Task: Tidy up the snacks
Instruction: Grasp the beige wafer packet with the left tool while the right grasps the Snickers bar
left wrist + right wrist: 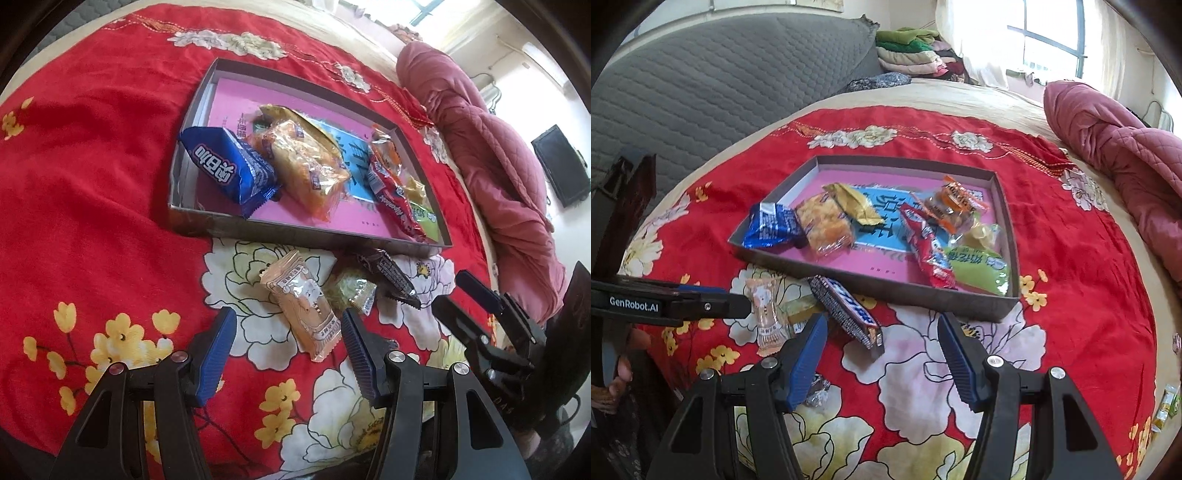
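Observation:
A shallow grey box tray (295,229) (886,295) with a pink liner lies on the red flowered bedspread. It holds a blue packet (229,166), an orange cake packet (306,166), a gold packet (853,203), a red bar (927,251), a green packet (979,269) and an orange packet (953,206). In front of the tray lie a beige wafer packet (303,306) (766,314), a small green packet (351,291) and a dark chocolate bar (391,277) (846,310). My left gripper (288,315) is open and straddles the beige packet without pressing it. My right gripper (882,321) is open just right of the dark bar's near end.
A crumpled pink quilt (1126,158) lies on the right of the bed. A grey padded headboard (720,74) and folded clothes (912,48) stand behind. A foil-wrapped sweet (818,391) lies under my right gripper's left finger. Small yellow-green packets (1165,410) lie at the far right.

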The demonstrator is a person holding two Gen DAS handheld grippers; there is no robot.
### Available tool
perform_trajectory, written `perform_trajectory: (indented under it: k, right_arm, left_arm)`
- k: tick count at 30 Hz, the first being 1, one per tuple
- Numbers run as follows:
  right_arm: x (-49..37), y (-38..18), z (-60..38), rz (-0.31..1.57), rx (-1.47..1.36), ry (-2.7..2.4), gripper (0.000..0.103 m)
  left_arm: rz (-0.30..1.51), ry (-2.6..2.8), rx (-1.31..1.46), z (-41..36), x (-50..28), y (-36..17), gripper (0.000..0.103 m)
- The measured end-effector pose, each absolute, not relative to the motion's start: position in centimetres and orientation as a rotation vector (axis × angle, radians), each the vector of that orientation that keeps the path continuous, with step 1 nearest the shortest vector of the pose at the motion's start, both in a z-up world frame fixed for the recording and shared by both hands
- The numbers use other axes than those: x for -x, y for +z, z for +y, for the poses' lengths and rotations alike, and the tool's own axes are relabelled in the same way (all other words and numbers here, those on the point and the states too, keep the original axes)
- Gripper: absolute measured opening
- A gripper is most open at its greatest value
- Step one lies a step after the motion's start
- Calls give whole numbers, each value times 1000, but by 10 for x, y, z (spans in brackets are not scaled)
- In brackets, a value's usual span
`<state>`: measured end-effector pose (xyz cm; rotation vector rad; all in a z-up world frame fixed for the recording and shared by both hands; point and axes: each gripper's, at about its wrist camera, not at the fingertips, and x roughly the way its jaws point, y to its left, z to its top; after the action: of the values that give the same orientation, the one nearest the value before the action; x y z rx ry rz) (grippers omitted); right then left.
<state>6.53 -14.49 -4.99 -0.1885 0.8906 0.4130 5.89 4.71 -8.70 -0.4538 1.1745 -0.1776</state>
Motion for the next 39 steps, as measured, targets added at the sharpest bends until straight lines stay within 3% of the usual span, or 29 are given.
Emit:
perform_trajectory:
  k: [21, 30, 32, 39]
  right_arm:
    - [-77, -89, -105, 857, 450, 421, 61]
    - [-88, -96, -101, 868, 438, 457, 45]
    - [-89, -97, -101, 880, 412, 481, 34]
    - [-98, -98, -117, 942, 230, 531, 32]
  left_arm:
    - [1200, -189, 475, 38, -71, -103, 61]
    - [1197, -189, 480, 39, -74, -106, 61]
    - [1193, -189, 480, 38, -76, -106, 61]
    - [1183, -186, 492, 33, -83, -107, 60]
